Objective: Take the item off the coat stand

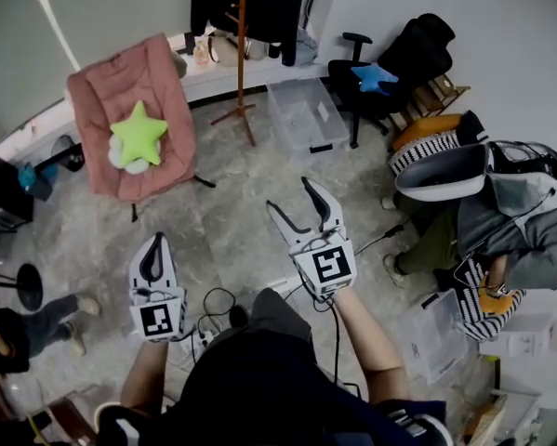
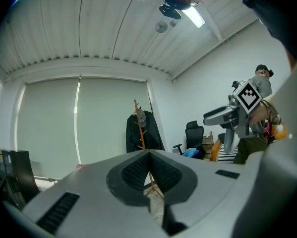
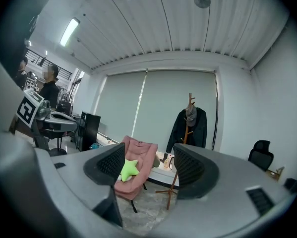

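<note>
Jaws of the left gripper [image 1: 155, 242] are pressed together with nothing between them; its own view shows the two dark pads meeting along one line. Those of the right gripper [image 1: 289, 195] stand wide apart and hold nothing, and only open room shows through the gap. Both grippers sit low in the head view's centre, the right one further up the frame than the left, and both are well apart from the coat stand [image 1: 243, 54].

That wooden stand rises at the top centre of the head view, its feet on the grey floor [image 1: 232, 212]. A dark coat [image 1: 273, 7] hangs on it, and in the right gripper view a grey cap [image 3: 190, 114] sits on a peg near the top, against the coat.

A pink chair [image 1: 120, 91] carrying a green star cushion [image 1: 139, 136] is at the upper left. A clear plastic bin [image 1: 301, 110] lies just right of the stand's feet.
</note>
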{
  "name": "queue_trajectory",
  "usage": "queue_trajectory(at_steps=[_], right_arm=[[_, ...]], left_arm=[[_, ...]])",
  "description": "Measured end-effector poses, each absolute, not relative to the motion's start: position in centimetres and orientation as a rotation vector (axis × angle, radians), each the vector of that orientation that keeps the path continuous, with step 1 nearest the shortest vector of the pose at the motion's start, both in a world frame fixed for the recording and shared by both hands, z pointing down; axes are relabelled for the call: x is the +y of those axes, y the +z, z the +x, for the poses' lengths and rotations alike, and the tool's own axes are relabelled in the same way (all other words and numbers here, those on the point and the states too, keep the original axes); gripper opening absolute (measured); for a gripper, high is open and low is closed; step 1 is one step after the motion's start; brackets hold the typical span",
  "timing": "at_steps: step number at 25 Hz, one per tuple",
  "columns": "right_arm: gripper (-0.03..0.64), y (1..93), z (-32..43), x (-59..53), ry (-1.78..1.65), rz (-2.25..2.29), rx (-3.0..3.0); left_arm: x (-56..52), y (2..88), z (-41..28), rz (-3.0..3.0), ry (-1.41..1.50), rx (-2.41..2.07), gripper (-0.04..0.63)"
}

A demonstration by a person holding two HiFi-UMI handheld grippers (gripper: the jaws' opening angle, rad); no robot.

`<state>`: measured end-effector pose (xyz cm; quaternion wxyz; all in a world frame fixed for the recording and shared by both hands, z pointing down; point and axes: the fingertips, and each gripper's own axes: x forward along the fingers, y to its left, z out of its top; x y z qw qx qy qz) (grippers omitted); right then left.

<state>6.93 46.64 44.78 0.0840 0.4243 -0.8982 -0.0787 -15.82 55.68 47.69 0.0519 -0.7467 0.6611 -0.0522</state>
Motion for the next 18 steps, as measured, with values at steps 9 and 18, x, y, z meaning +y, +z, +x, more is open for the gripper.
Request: queue_trajectory(at_steps=[9, 18], right_arm=[[0.324, 45.4, 6.8, 37.0, -0.244, 1.157, -2.748], [0.324, 43.9, 7.8, 23.5, -0.247, 1.02, -2.803]], left_arm=[[46.8, 48.1, -15.9, -2.227, -0.139, 2.103, 0.023], [34.6, 46.8, -14.8, -2.117, -0.12, 2.196, 0.023]])
